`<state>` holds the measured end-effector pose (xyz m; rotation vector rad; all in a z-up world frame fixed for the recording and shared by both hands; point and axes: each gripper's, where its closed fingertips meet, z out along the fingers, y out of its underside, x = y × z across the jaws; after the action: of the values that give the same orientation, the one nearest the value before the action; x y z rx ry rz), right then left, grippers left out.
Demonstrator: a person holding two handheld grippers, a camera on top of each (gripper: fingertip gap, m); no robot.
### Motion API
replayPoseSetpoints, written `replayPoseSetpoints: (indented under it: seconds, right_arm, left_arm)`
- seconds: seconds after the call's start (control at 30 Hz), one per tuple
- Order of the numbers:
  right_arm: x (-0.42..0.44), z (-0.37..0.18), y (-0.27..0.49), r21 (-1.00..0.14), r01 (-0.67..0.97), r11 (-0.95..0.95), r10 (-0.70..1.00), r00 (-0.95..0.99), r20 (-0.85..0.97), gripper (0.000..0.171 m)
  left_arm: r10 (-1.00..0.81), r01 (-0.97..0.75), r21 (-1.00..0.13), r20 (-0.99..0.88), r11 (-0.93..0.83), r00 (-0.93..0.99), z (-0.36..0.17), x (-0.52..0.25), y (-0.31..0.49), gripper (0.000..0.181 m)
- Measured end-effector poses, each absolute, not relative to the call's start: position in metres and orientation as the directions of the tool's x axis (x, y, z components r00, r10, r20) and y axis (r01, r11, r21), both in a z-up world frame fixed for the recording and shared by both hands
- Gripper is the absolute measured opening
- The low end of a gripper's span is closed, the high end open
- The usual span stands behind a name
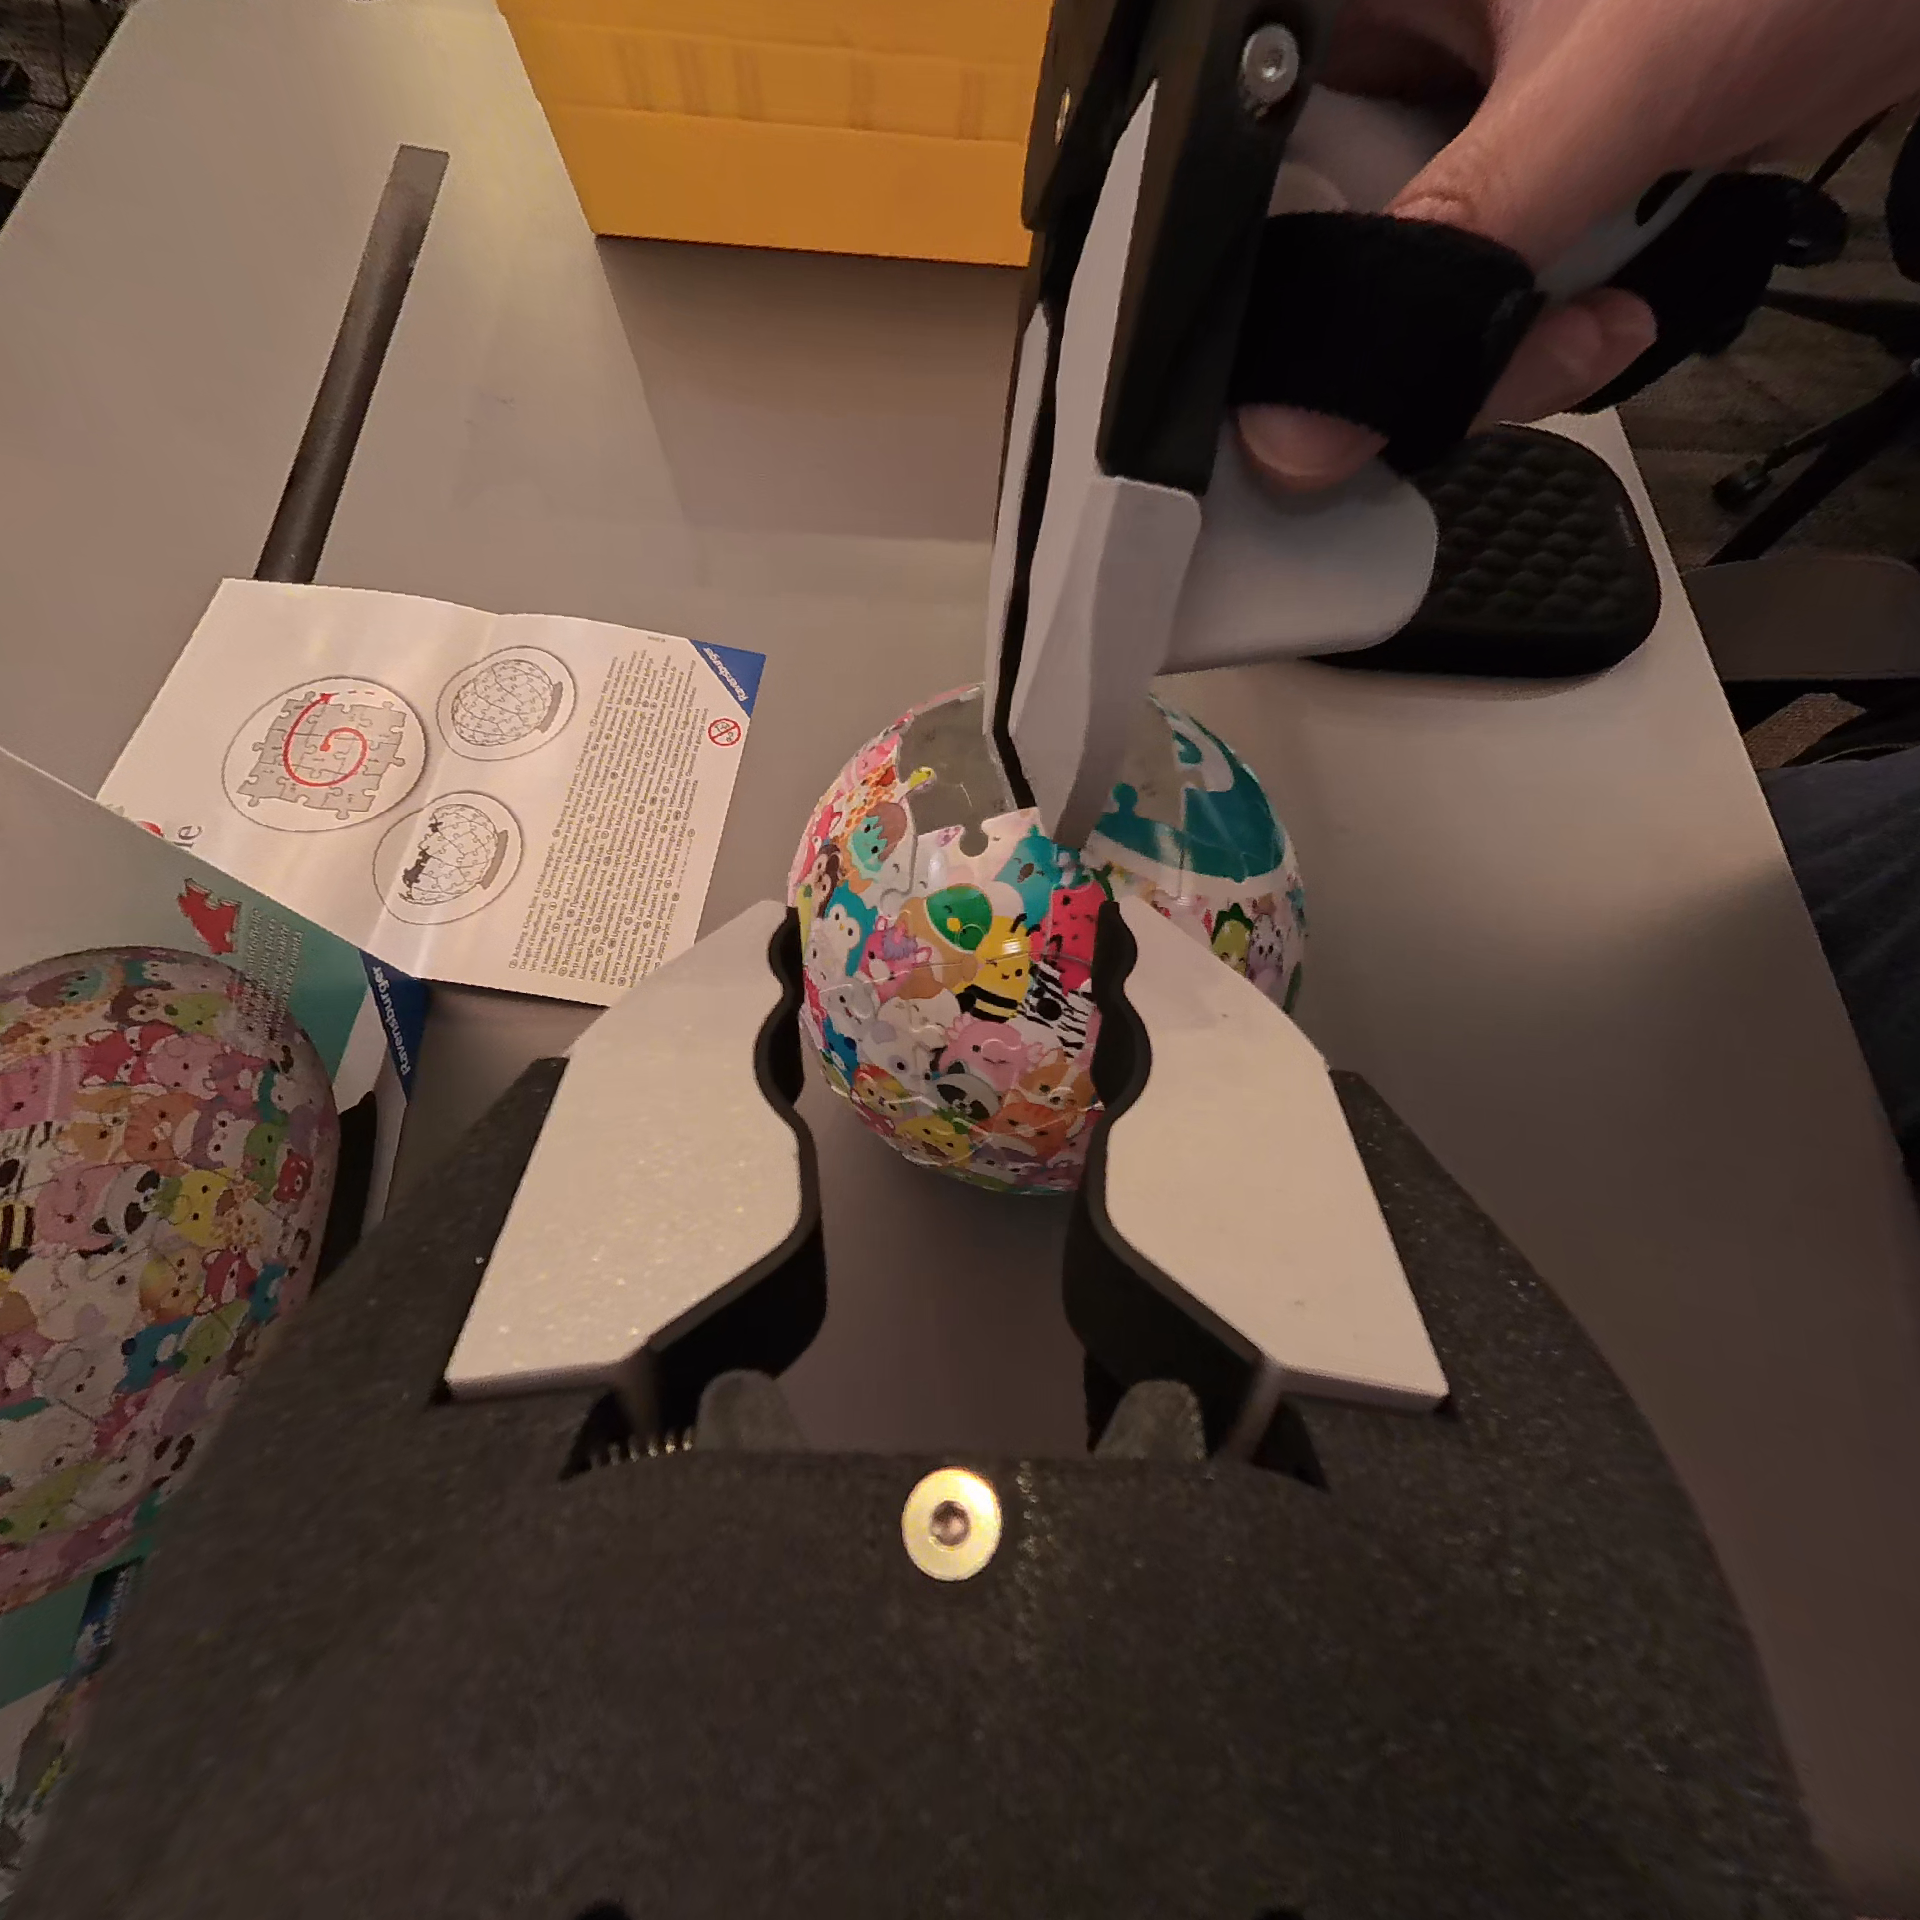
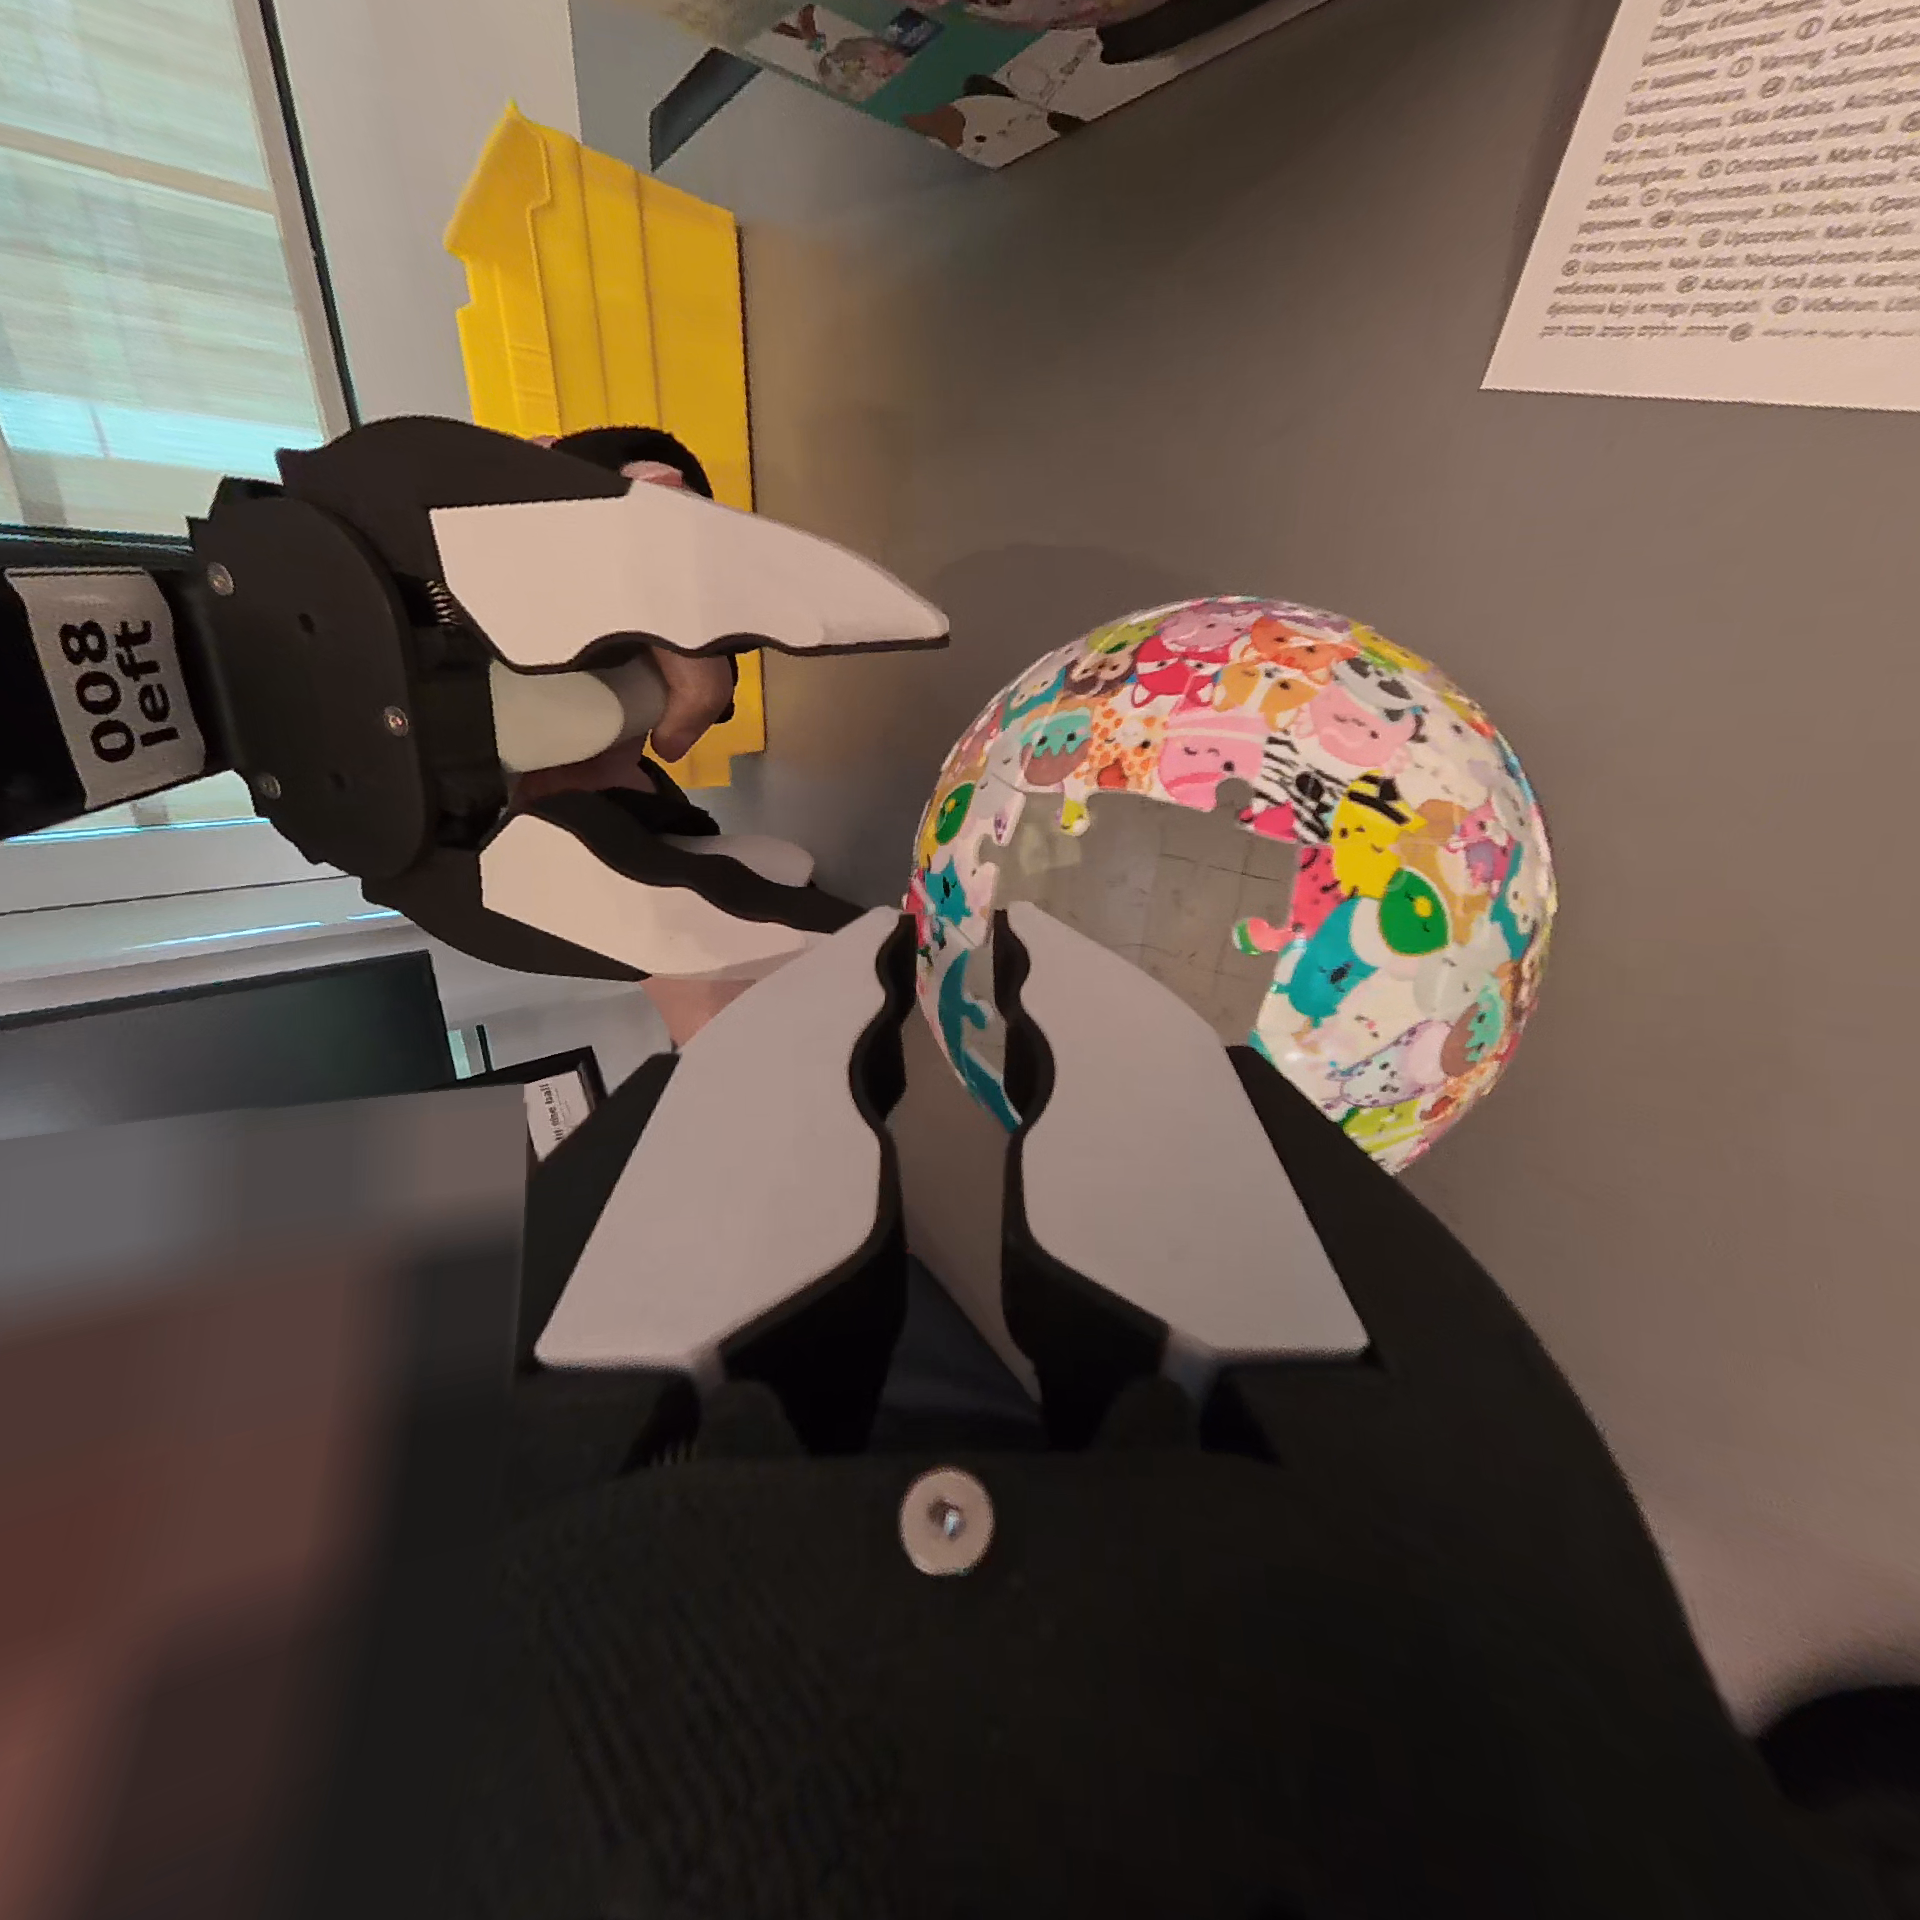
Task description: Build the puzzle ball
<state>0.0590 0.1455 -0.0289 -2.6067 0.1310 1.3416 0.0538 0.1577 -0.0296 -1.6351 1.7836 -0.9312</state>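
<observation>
Puzzle box [image 1: 156, 1195]: far left on the table [image 1: 1455, 1039], printed with the finished ball.
Instruction sheet [image 1: 436, 779]: unfolded, lying flat beside the box.
Left gripper [image 1: 948, 940]: fingers spread, flanking the ball's near side; contact cannot be told.
Puzzle ball [image 1: 997, 997]: mid-table, mostly built, with a jagged hole in its top.
Right gripper [image 1: 1029, 800]: comes from above, fingers nearly pressed together at the hole's rim; in its own view they straddle the teal edge, and whether they pinch it is unclear.
Handling, judged: a light, hollow, stiff plastic shell, smooth and prone to roll; interlocked pieces could pop apart under squeeze.
Hold, judged: cradle the closed lower sides gently, away from the open rim.
</observation>
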Motion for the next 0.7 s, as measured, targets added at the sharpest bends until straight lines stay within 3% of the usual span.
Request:
replayPoseSetpoints:
  seconds: [0.7]
  right_arm:
    - [0.057,-0.0314,0.1452,-0.127,-0.144,-0.981,0.015,0.6,-0.8,0.012]
  left_arm:
    - [-0.991,-0.616,-0.787,0.06,0.024,-0.116,-0.0298,0.0535,0.1585,0.049]
